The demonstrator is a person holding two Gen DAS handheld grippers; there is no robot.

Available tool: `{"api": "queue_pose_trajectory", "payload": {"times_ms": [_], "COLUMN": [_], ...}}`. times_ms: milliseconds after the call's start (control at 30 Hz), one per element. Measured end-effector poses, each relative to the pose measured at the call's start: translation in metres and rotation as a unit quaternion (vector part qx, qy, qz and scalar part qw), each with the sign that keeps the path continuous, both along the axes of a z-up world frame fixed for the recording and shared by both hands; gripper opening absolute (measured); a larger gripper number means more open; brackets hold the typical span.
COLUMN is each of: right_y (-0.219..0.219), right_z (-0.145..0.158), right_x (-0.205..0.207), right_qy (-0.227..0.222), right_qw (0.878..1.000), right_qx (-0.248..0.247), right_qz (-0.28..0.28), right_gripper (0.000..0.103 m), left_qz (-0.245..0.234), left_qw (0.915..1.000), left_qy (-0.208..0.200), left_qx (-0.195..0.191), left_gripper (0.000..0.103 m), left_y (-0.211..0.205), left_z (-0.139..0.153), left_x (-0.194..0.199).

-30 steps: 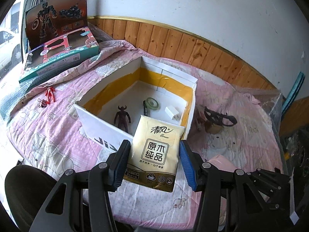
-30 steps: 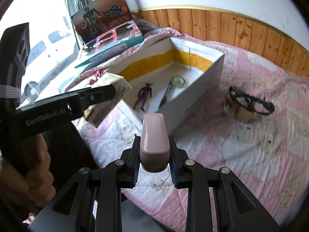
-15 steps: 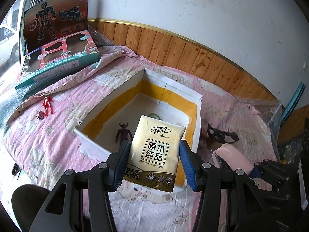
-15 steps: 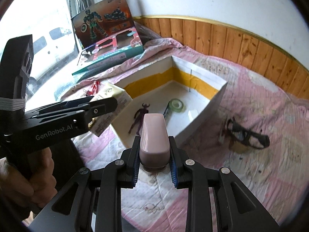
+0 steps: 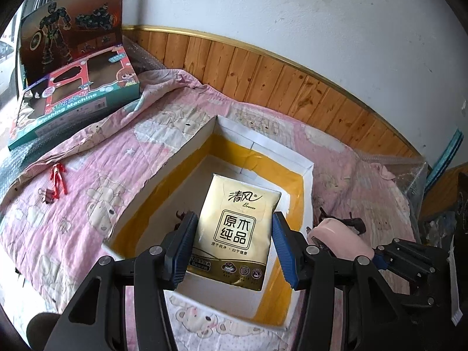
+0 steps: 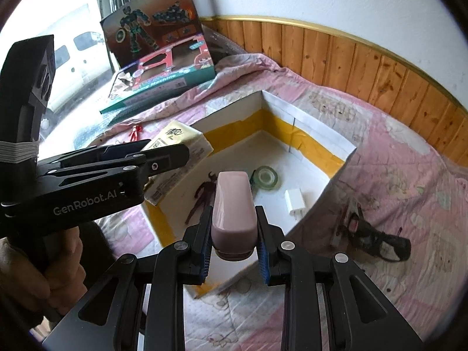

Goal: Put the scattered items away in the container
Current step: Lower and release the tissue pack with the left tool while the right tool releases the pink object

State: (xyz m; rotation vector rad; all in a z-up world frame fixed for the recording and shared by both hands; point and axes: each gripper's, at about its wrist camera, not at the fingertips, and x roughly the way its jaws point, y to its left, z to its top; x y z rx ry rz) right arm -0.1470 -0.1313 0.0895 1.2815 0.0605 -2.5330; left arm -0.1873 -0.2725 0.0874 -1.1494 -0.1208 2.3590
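Left wrist view: left gripper (image 5: 232,244) clamps the tissue pack (image 5: 238,228) over the box (image 5: 307,172); right gripper (image 6: 233,242), at 3 o'clock, clamps a pink case (image 6: 233,204). Releasing together, they could collide or hit the figure (image 6: 201,197).

Cream tissue pack (image 5: 238,232) and pink case (image 6: 233,208) held above the white, yellow-taped box (image 6: 318,134).

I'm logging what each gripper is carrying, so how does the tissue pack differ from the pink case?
The tissue pack is a flat, soft, cream packet with printed text; the pink case is a smooth, plain, rounded hard shell. The tissue pack sits in the left gripper, the pink case in the right gripper. Both are clamped between closed jaws and held above the white box, not yet inside.
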Motion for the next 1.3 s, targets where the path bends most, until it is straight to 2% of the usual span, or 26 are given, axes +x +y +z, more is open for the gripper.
{"api": "queue_pose_trajectory", "payload": {"times_ms": [467,800,1300], "right_y": [0.008,0.020,0.035], "right_z": [-0.023,-0.045,-0.082], "right_x": [-0.074,-0.123,-0.178], "right_qy": [-0.044,-0.079,-0.137], "right_qw": [0.999,0.997,0.990], "right_qx": [0.007,0.017,0.026], "right_qz": [-0.009,-0.018,-0.029], "right_gripper": [0.028,0.028,0.028], "left_qz": [-0.026,-0.038,-0.045], "left_qw": [0.9994,0.9971,0.9919], "left_qy": [-0.020,-0.060,-0.110], "left_qx": [-0.008,-0.026,-0.045], "left_gripper": [0.053,0.053,0.053], "left_y": [0.023,0.049,0.083], "left_z": [-0.007,-0.027,-0.066], "left_x": [-0.066,-0.115,-0.159]}}
